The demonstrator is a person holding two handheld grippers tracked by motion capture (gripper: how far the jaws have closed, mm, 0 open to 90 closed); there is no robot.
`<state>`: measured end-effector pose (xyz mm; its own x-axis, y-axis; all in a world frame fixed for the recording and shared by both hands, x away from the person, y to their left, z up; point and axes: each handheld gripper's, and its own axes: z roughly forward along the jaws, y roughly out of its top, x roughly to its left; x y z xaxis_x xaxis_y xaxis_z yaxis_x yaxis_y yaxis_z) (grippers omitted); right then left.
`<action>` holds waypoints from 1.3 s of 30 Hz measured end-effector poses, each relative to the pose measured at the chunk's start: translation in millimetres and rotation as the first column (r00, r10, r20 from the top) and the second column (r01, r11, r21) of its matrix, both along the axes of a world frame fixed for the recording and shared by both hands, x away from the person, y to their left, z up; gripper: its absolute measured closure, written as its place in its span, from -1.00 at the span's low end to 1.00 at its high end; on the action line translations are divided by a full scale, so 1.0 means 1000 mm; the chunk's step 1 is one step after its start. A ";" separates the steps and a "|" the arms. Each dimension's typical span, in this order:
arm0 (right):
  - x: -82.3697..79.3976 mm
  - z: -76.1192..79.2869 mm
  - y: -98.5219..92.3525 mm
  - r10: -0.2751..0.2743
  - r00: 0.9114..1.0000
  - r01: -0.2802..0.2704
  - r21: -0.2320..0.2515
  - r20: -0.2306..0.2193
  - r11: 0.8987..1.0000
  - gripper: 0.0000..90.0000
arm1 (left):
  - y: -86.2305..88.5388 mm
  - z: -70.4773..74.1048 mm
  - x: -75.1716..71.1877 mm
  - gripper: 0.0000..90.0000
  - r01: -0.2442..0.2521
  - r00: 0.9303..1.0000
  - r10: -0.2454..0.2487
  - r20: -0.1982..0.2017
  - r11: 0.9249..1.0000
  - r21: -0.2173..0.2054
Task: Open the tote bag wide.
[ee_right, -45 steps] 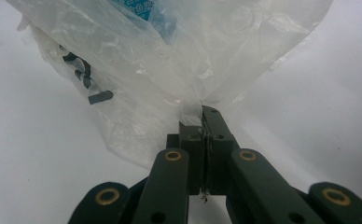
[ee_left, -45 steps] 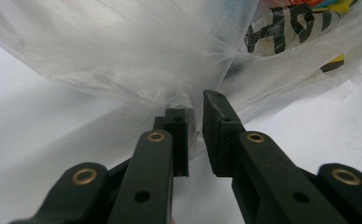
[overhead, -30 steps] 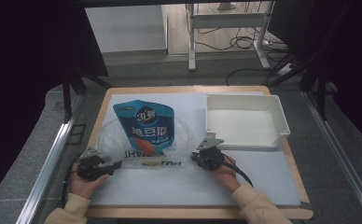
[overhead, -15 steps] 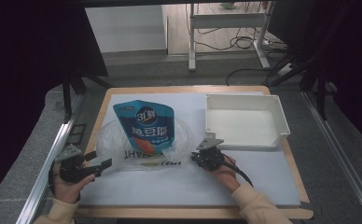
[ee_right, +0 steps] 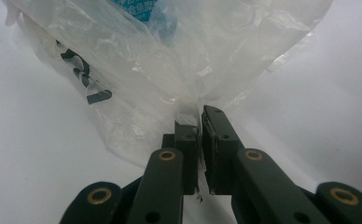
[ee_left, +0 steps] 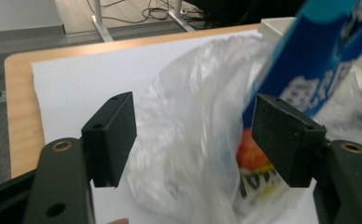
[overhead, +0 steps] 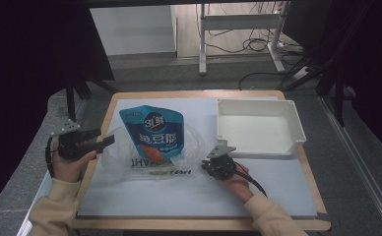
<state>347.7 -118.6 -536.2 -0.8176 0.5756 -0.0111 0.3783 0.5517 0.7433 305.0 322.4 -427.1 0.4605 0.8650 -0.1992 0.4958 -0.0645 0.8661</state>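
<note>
A clear plastic bag (overhead: 191,145) lies on the white mat with a blue printed pouch (overhead: 152,135) inside it. My right gripper (overhead: 206,167) is at the bag's right edge; in the right gripper view the gripper (ee_right: 200,126) is shut on a pinch of the bag's film (ee_right: 170,60). My left gripper (overhead: 109,141) hangs raised at the table's left edge, pointing toward the bag. Its jaws have just been closing a little but stand open (ee_left: 200,140); the bag (ee_left: 202,116) and pouch (ee_left: 319,60) lie beyond the pads, untouched.
A white tray (overhead: 258,102) sits at the back right of the mat (overhead: 179,196), close behind my right hand. The wooden tabletop's edge (overhead: 108,110) frames the mat. Dark frame posts stand off the table's left side.
My left hand has lifted and drawn left, off the bag's front left corner to the table's left edge. The right gripper has stayed put on the bag.
</note>
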 end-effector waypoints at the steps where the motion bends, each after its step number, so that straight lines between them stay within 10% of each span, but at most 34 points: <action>1: 0.000 0.000 0.000 0.000 1.000 0.000 -0.001 0.001 1.000 0.86 | 0.000 0.002 0.004 -0.28 0.007 1.000 -0.007 -0.001 1.000 0.001; 10: 0.000 0.000 0.000 0.003 1.000 -0.003 -0.003 0.004 1.000 0.85 | -0.009 0.009 0.034 -0.14 0.073 0.996 -0.073 -0.043 0.997 0.012; 22: 0.000 0.000 -0.001 0.003 1.000 -0.003 -0.005 0.006 1.000 0.84 | -0.025 -0.016 0.035 0.95 0.151 0.983 -0.142 -0.119 0.986 0.073; 26: 0.000 0.000 -0.001 0.001 1.000 -0.001 -0.005 0.003 1.000 0.82 | -0.027 -0.020 0.033 1.00 0.146 0.984 -0.136 -0.113 0.986 0.082; 33: -0.005 0.006 -0.004 0.033 0.999 -0.032 0.028 -0.019 0.999 0.27 | -0.026 -0.019 0.030 1.00 0.140 0.986 -0.133 -0.103 0.988 0.062; 39: -0.022 0.028 -0.023 0.004 1.000 -0.006 0.151 0.017 0.988 -0.08 | -0.022 -0.018 0.029 1.00 0.133 0.987 -0.129 -0.092 0.990 0.039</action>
